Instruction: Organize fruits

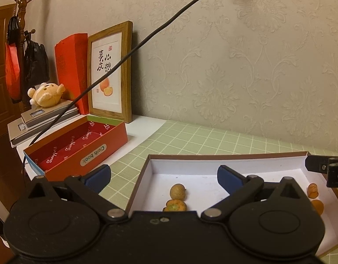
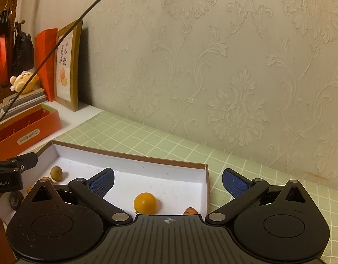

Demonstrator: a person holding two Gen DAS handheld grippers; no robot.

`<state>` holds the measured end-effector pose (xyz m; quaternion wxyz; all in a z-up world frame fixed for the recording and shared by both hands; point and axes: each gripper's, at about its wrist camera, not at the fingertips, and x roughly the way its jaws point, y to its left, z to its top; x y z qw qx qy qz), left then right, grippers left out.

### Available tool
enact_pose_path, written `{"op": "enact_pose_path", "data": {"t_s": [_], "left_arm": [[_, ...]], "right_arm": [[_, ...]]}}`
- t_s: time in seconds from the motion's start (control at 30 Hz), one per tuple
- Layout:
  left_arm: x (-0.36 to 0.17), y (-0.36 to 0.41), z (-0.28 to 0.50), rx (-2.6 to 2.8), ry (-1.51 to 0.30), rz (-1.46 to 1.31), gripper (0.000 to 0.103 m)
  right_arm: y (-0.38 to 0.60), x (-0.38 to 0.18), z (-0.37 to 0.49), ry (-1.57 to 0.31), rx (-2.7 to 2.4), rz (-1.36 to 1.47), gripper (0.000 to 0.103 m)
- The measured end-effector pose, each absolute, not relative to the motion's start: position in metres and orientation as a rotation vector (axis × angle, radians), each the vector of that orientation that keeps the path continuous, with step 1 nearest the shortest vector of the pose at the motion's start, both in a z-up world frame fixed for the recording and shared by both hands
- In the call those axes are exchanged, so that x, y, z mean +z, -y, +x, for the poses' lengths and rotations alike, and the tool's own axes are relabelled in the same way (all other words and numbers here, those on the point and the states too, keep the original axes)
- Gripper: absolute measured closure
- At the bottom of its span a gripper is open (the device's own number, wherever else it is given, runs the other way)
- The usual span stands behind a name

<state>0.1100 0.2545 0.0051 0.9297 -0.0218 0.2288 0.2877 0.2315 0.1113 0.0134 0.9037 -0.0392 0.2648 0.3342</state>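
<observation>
A shallow white box with a brown rim (image 1: 213, 154) (image 2: 133, 156) lies on the green checked mat and holds small fruits. In the left wrist view a tan round fruit (image 1: 178, 191) and an orange fruit with a green top (image 1: 174, 206) lie between the fingers of my left gripper (image 1: 164, 176), which is open and empty above the box's left end. Two orange pieces (image 1: 312, 190) lie at the right. My right gripper (image 2: 167, 180) is open and empty over the box's right end, above a round orange fruit (image 2: 145, 202) and a small orange-brown piece (image 2: 190, 211). The tan fruit (image 2: 56, 173) shows at the left.
A red open "Cloth book" box (image 1: 80, 145) stands left of the mat. Behind it are a framed picture (image 1: 110, 72), a red carton (image 1: 72, 70), stacked scales with a plush toy (image 1: 46, 94), and a coat stand (image 1: 21, 44). A black cable (image 1: 146, 39) crosses the view. The wall is close behind.
</observation>
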Motion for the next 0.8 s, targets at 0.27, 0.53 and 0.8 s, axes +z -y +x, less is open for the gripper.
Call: {"op": "enact_pose_path", "data": {"t_s": [0.27,0.53,0.8], "left_arm": [[0.011,-0.253,0.105,0.589,-0.47,-0.063,0.006],[0.05,-0.223,0.07,0.544,-0.409,-0.033,0.006],[0.083,-0.173,0.031,0.489,-0.36,0.001,0.006]], "right_arm": [[-0.109,0.018,0.229,-0.556,0.683,-0.072,0.0],[-0.074,0.063,0.203,-0.536,0.7,-0.051,0.0],[-0.02,0.102,0.153,-0.505,0.692,-0.057,0.0]]}}
